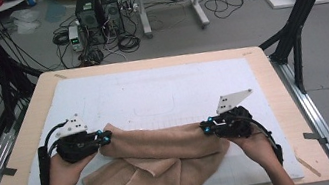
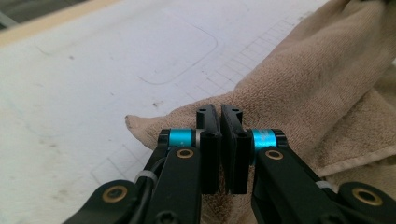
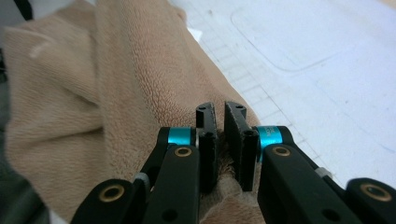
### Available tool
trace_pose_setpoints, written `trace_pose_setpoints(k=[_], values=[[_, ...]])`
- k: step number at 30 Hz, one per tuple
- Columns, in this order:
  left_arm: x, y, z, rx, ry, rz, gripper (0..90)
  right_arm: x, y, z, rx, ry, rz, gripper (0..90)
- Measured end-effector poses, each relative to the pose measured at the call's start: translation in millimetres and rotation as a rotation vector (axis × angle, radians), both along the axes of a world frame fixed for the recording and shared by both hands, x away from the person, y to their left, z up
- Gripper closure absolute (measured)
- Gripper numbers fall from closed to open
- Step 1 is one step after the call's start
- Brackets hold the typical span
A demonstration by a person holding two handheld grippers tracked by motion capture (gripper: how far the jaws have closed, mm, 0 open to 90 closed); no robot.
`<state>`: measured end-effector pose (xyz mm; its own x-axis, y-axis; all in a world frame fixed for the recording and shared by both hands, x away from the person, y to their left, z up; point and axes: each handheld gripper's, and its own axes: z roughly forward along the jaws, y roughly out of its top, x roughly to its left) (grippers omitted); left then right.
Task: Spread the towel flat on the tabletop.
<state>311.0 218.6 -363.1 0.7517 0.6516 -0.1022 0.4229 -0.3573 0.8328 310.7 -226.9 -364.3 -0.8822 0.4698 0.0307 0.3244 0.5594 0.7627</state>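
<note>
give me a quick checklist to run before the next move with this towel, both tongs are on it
1. Left tongs closed on the towel: ok, jaws pinch cloth near its left corner.
2. Right tongs closed on the towel: ok, cloth sits between the nearly closed jaws.
3. Both grips on the same edge: cannot tell, the folds hide how the edge runs between them.
4. Towel lying flat: not ok, it is bunched, with a layer folded over in the middle.
5. Free space on the white mat beyond the towel: ok, bare up to the far edge.
6. Towel fully on the table: cannot tell, its near edge reaches the mat's front edge.
</note>
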Motion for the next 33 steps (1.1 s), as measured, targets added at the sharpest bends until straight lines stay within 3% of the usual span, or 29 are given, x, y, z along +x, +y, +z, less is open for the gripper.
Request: trace_pose_setpoints(k=[1,3,5,7,8,9,10,12,14,16,18,24,30,33], values=[[11.3,0.9,3.5,-0.022,0.008,0.016,86.2,7.7,1.0,1.2,0.002,0.009,-0.004,84.0],[40.6,-2.5,21.1,-0.055,-0.028,0.042,86.3,33.2,2.5,12.6,0.002,-0.010,-0.014,84.3],[80.8,-8.1,56.1,-0.080,-0.039,0.074,86.3,73.4,4.1,35.7,-0.004,-0.017,-0.049,84.2],[106.9,-13.5,90.9,-0.050,-0.151,0.156,83.9,107.5,2.8,65.2,-0.020,-0.059,-0.145,78.6],[116.5,-14.0,101.6,-0.056,-0.159,0.217,73.9,118.6,0.7,77.7,-0.008,-0.104,-0.212,65.2],[124.4,-11.9,107.7,-0.086,-0.129,0.234,58.8,126.0,-1.9,87.0,0.010,-0.111,-0.269,61.9],[127.9,-10.4,109.1,-0.095,-0.121,0.234,60.7,131.2,-5.4,93.0,0.042,-0.090,-0.278,60.3],[127.0,-8.3,102.7,-0.071,-0.118,0.231,61.9,129.4,-8.6,96.4,0.046,-0.120,-0.293,59.9],[121.8,-7.0,87.1,-0.076,-0.096,0.213,61.6,123.8,-10.8,90.3,0.048,-0.104,-0.270,57.8],[113.8,-7.4,68.2,-0.085,-0.068,0.199,61.2,114.5,-12.4,79.0,0.045,-0.107,-0.254,57.7],[103.4,-9.4,49.6,-0.089,-0.041,0.175,60.1,103.1,-12.6,65.8,0.048,-0.081,-0.234,56.3],[63.3,-19.5,4.4,-0.041,-0.013,0.096,55.1,59.7,-9.4,27.1,0.039,-0.048,-0.163,54.0],[30.9,-28.0,-12.3,-0.004,-0.026,0.019,52.6,25.3,-9.2,2.3,0.047,-0.036,-0.139,52.3],[20.3,-31.0,-11.5,-0.020,-0.032,-0.002,51.9,12.7,-10.3,-6.9,0.058,-0.030,-0.144,50.9]])
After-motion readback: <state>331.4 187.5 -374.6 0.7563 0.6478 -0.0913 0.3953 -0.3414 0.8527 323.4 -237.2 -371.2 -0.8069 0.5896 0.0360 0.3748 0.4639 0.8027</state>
